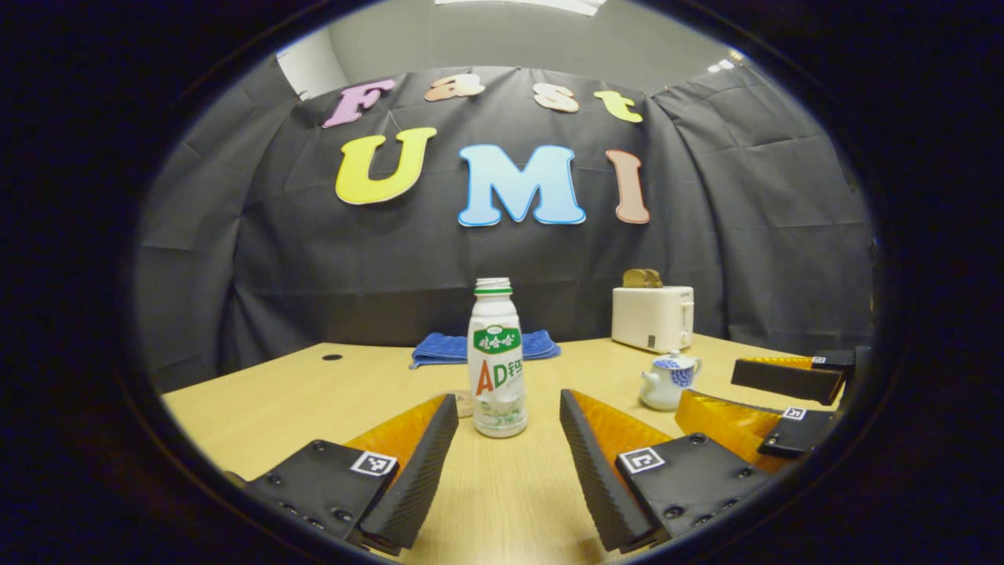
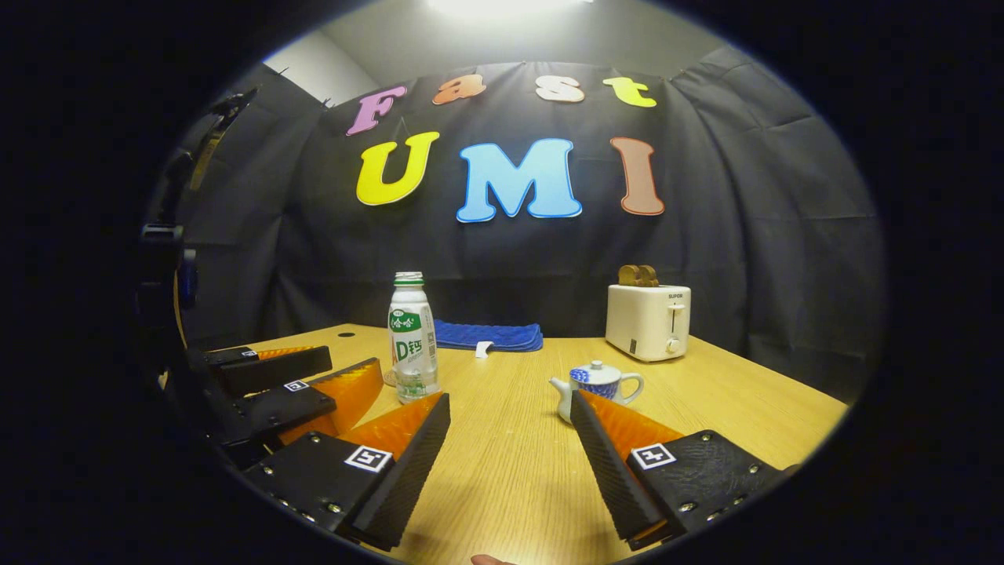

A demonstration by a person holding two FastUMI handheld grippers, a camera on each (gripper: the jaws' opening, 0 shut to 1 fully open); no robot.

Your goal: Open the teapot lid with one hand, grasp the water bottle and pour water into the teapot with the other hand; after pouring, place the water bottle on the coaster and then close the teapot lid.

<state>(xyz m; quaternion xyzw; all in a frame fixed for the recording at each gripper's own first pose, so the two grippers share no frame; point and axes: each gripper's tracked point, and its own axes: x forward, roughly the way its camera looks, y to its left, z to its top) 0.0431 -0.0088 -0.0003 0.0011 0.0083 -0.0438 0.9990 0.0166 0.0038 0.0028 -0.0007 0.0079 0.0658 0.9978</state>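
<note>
An uncapped white water bottle [image 1: 498, 357] [image 2: 412, 349] with a green label stands upright on the wooden table. My left gripper [image 1: 508, 416] is open, and the bottle stands just ahead of its fingertips; from the right gripper view that gripper [image 2: 353, 365] sits low at the left. A round coaster [image 1: 464, 403] peeks out behind the bottle's base. The small white-and-blue teapot [image 1: 668, 380] [image 2: 596, 384] has its lid on. My right gripper [image 2: 510, 404] is open, the teapot just beyond its right finger; in the left gripper view this gripper [image 1: 712, 388] hovers beside the teapot.
A white toaster [image 1: 652, 318] [image 2: 648, 320] with bread in it stands at the back right. A folded blue cloth [image 1: 486, 347] [image 2: 488, 336] lies at the back, behind the bottle. The wooden table [image 1: 259, 400] [image 2: 753, 408] has a small dark hole [image 1: 332, 357] near its far left.
</note>
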